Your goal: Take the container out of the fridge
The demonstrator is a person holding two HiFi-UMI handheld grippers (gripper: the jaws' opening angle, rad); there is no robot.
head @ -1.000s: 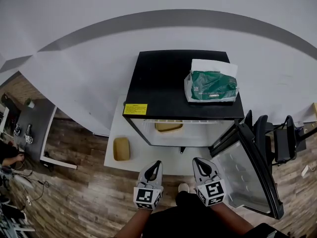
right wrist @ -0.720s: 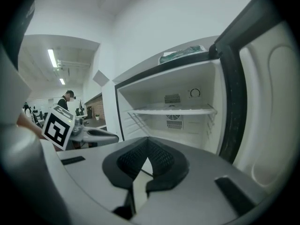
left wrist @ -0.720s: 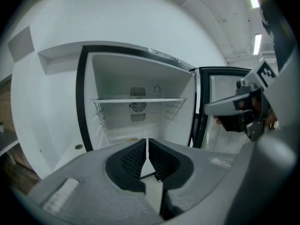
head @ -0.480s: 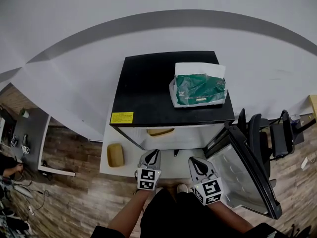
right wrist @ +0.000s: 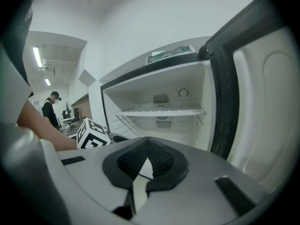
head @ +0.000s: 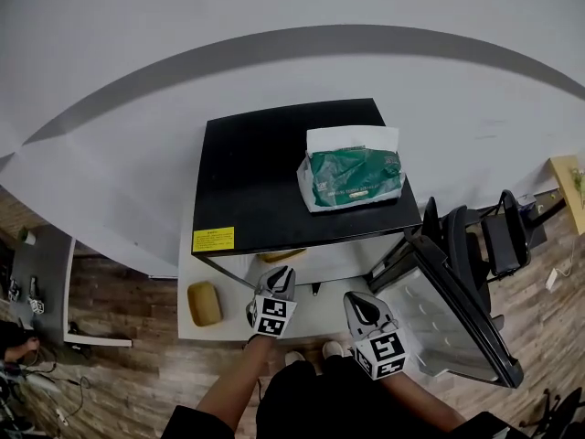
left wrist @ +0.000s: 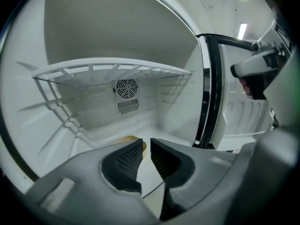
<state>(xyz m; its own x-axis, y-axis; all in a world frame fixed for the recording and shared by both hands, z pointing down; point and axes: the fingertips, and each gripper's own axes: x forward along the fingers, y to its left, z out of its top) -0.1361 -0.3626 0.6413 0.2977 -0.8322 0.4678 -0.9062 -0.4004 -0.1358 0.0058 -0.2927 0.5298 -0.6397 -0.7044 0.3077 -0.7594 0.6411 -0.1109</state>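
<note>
The black-topped fridge point(head: 274, 154) stands with its door point(head: 448, 318) swung out to the right. A yellowish container point(head: 281, 255) lies on its floor, and its edge point(left wrist: 133, 138) peeks out just past my left jaws. My left gripper point(head: 281, 277) point(left wrist: 146, 144) is at the fridge mouth, pointing in. Its jaws are opening, a narrow gap shows and nothing is between them. My right gripper point(head: 358, 307) point(right wrist: 148, 142) hangs outside in front of the door, shut and empty.
A green tissue pack point(head: 352, 179) lies on the fridge top. A second yellow container point(head: 204, 303) sits on the white board left of the fridge. A wire shelf point(left wrist: 112, 69) spans the inside. A black chair point(head: 498, 245) stands behind the door. A person point(right wrist: 48, 108) stands far off.
My left gripper has moved forward to the fridge opening. The right gripper stayed about where it was. The head view has shifted, so the fridge sits further left.
</note>
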